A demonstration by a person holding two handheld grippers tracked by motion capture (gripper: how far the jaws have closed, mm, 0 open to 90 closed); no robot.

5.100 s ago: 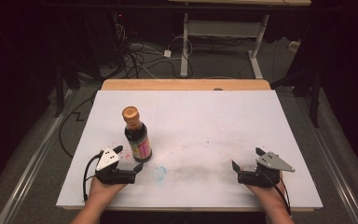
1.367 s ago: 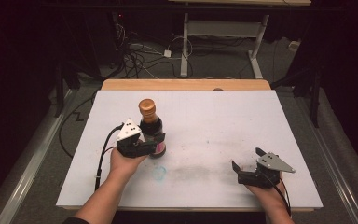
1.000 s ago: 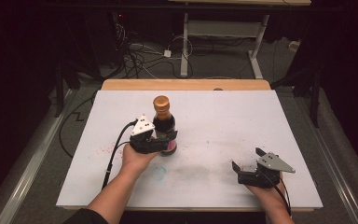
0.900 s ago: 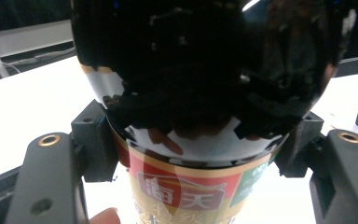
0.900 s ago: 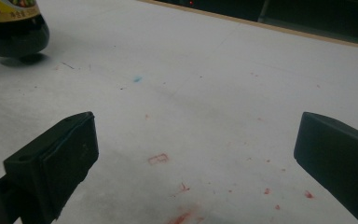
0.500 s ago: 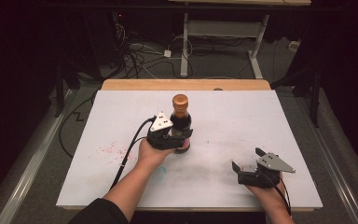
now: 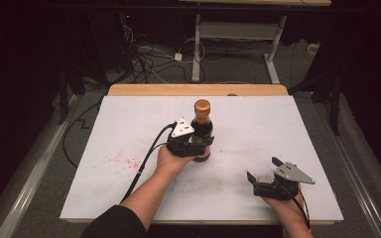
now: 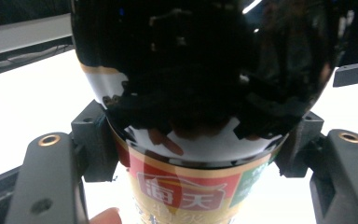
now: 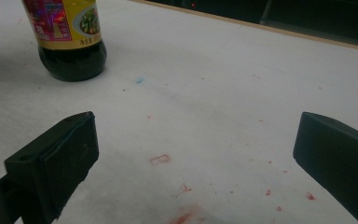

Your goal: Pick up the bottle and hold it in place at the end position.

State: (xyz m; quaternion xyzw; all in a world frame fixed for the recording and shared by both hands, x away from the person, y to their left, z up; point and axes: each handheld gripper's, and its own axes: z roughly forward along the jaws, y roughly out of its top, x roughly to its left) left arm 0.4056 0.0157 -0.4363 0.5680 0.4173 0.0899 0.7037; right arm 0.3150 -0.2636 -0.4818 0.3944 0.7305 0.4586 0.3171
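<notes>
The left claw (image 7: 194,145) grips a dark sauce bottle (image 7: 202,130) around its lower body, one jaw on either side, just where the glass meets the label. In the left gripper view the bottle (image 8: 200,93) sits squarely between the two black jaws, both pressed to its sides. It stands upright near the middle of the white table (image 7: 297,124), and in the right gripper view its base (image 9: 72,60) looks to be on, or barely off, the surface — which of the two I cannot tell.

The step in hand seems to be carrying or sliding the bottle across the table. To do it well, keep the hold low and level as it is: the bottle is tall with an orange cap (image 7: 202,105) high above the grip, so any tilt of the wrist would swing the top and let the smooth glass slip. Move slowly, keep the base flat, and set it down fully before easing the jaws apart.

The right claw (image 7: 264,168) rests at the near right of the table, jaws spread wide and holding nothing — best left there, well apart from the bottle's path. Reddish specks (image 7: 124,159) mark the table at the near left; they should not matter to the move.
</notes>
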